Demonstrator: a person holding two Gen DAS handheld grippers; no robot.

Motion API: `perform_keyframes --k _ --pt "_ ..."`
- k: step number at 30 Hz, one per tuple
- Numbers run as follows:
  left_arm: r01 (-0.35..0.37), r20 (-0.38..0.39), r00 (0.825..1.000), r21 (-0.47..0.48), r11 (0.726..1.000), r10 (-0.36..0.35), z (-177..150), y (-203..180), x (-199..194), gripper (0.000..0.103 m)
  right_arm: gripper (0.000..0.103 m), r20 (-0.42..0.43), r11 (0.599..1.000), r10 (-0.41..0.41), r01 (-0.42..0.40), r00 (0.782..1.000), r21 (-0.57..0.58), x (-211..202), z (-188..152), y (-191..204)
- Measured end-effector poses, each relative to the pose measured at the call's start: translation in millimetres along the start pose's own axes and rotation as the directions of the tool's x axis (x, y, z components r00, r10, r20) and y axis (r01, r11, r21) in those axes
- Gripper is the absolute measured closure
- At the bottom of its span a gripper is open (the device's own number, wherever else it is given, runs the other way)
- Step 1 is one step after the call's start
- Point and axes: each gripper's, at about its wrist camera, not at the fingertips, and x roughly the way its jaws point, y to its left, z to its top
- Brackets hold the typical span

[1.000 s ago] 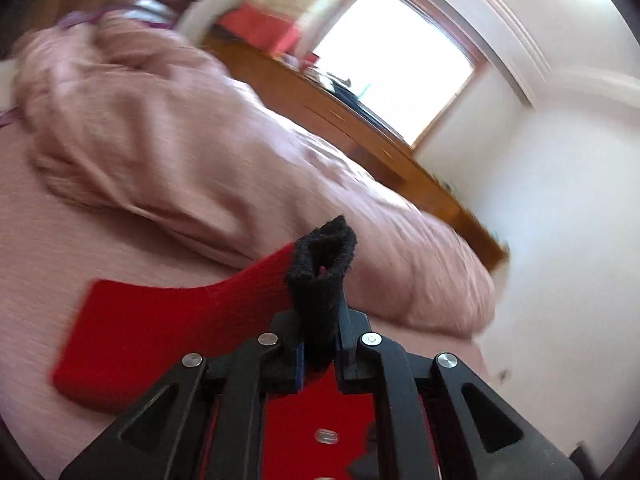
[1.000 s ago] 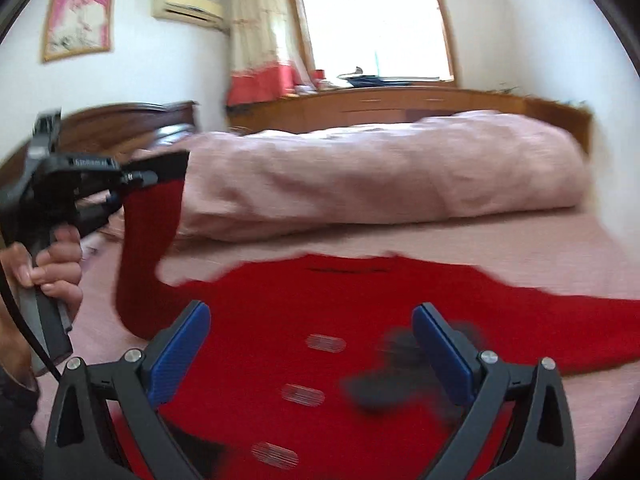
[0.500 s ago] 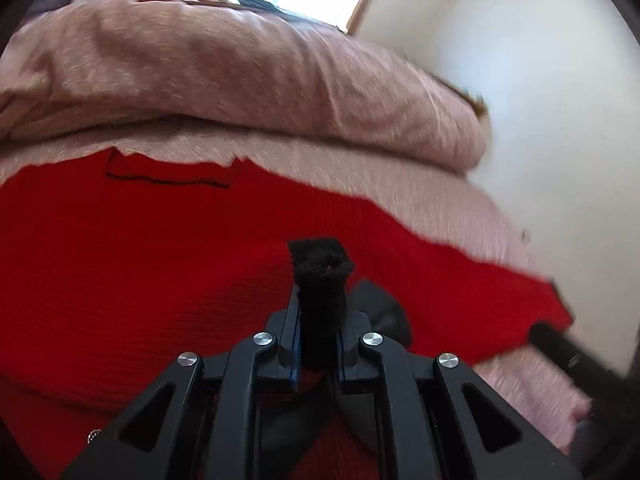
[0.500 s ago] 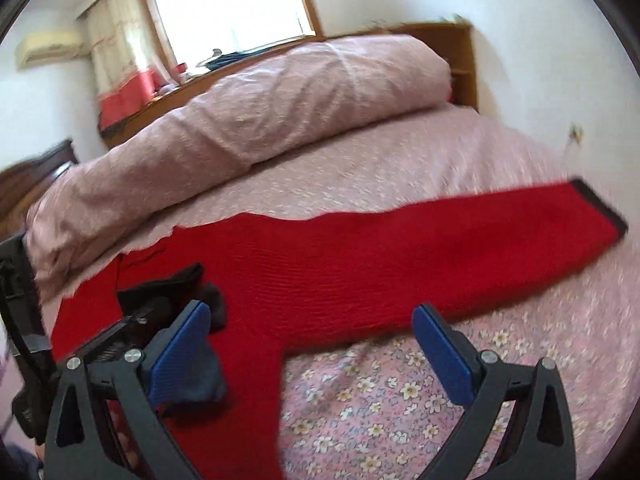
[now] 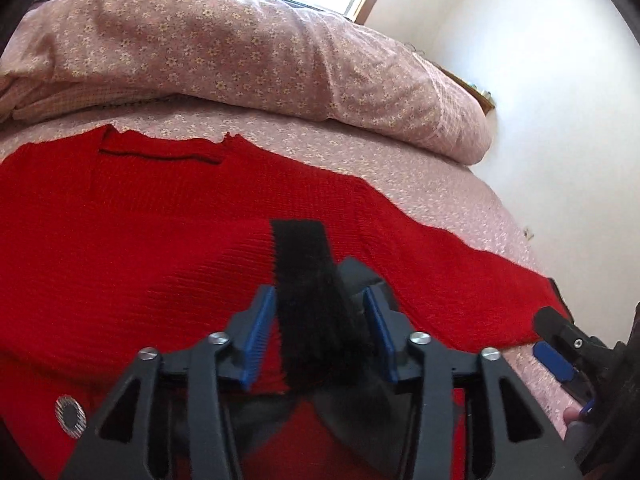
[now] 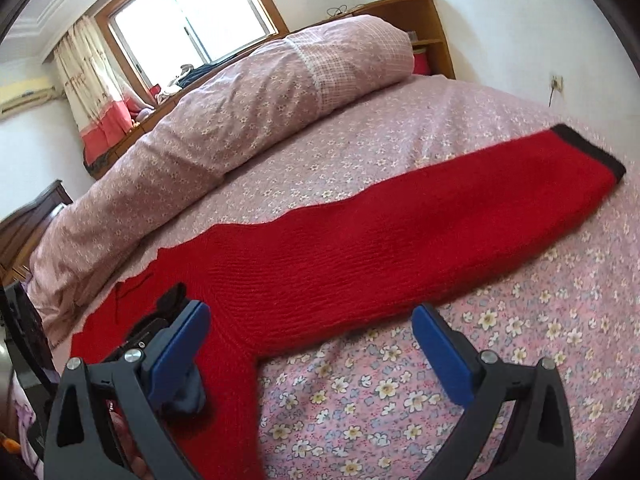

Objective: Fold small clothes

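A red knitted sweater lies flat on the bed. Its left sleeve is folded across the body, and that sleeve's black cuff lies between the fingers of my left gripper, whose jaws stand apart and do not press it. In the right wrist view the right sleeve stretches out flat to the right and ends in a black cuff. My right gripper is open and empty, above the sweater's armpit. The left gripper shows at lower left.
A rolled pink floral duvet lies along the far side of the bed. A white wall with a socket is on the right. A wooden shelf and the window are behind.
My left gripper carried the black cuff across the sweater body, laid it down and opened. My right gripper swung right, toward the outstretched right sleeve.
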Motion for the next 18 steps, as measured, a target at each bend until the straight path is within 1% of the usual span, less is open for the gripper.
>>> perform_keyframes --k 1,3,5,7,9,11,13,15,17,18 --pt "-0.013 0.006 1.000 0.009 1.000 0.013 -2 -5 1 0.057 0.000 0.002 1.000 0.005 -0.005 1.000 0.008 0 1 -3" --pt "-0.069 0.010 0.998 0.024 0.997 0.069 -6 -14 4 0.056 0.000 0.010 1.000 0.016 -0.017 1.000 0.018 -2 1 -11" --pt "-0.107 0.012 0.994 0.045 0.993 0.106 -9 -19 7 0.055 0.000 0.021 0.999 0.027 -0.028 0.999 0.020 -7 3 -23" --pt "-0.123 0.015 0.992 0.060 0.991 0.123 -12 -21 8 0.053 0.000 0.033 0.999 0.025 -0.026 0.999 0.026 -15 7 -41" --pt "-0.141 0.016 0.990 0.066 0.988 0.140 -14 -23 8 0.053 0.000 0.052 0.999 0.007 -0.008 0.999 0.035 -27 11 -64" --pt "-0.156 0.023 0.988 0.071 0.985 0.154 -15 -24 8 0.053 0.000 0.074 0.997 -0.036 0.031 0.997 0.065 -41 16 -96" --pt "-0.161 0.026 0.987 0.081 0.984 0.160 -16 -25 8 0.051 0.000 0.067 0.992 -0.056 0.048 0.996 0.117 -52 23 -131" --pt "-0.162 0.023 0.987 0.083 0.983 0.161 -17 -25 8 0.050 0.000 0.078 0.982 -0.051 0.036 0.996 0.183 -61 30 -171" --pt "-0.167 0.022 0.986 0.088 0.982 0.166 -17 -26 9 0.049 0.002 0.064 0.969 -0.063 0.045 0.996 0.245 -61 34 -203" --pt "-0.169 0.021 0.986 0.091 0.981 0.168 -17 -26 10 0.049 0.003 0.067 0.957 -0.039 0.018 0.997 0.289 -61 36 -220"
